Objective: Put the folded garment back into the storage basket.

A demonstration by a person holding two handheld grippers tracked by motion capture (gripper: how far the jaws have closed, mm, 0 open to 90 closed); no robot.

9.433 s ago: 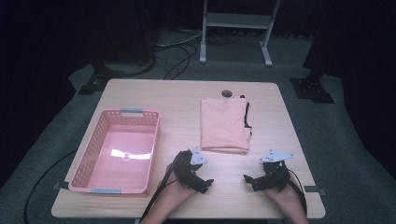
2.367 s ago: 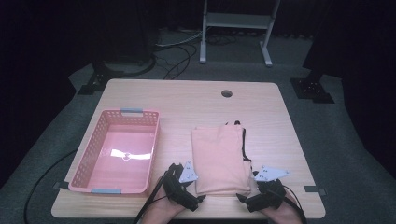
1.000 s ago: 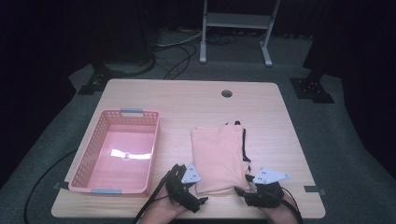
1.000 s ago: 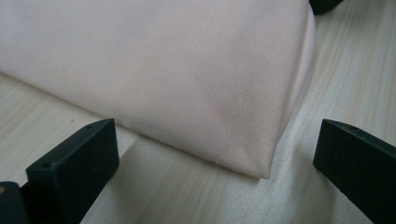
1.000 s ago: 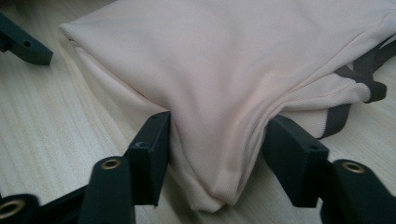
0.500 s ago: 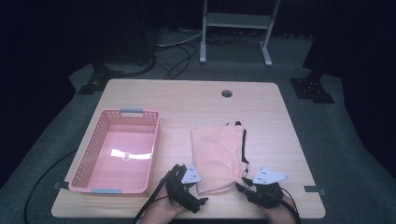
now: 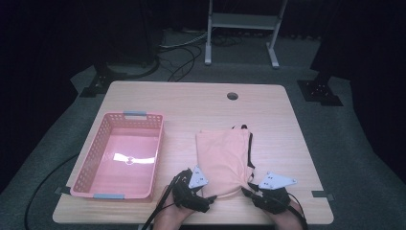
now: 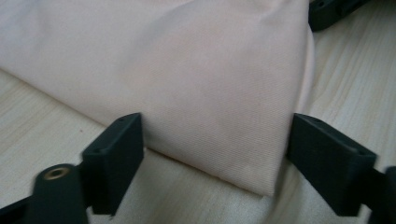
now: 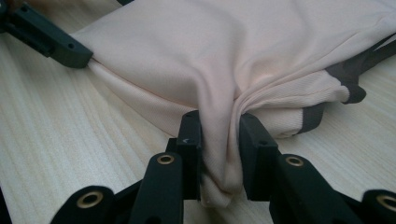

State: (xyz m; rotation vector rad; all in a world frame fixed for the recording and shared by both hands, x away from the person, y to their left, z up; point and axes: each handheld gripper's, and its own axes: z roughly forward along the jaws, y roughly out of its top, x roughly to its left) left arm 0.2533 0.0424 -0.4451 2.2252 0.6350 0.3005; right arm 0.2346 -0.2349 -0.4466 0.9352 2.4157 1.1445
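Two tongs | left point(image 7: 208, 197) released round shirt point(image 7: 222, 160) corner, closing | right point(image 7: 249, 191) clenching shirt | wooden table point(image 7: 191, 105), dark room

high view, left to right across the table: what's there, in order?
Pink basket → left tongs, jaws just closing around the near left corner of the folded pink garment → the garment itself → right tongs, shut on its near right corner.
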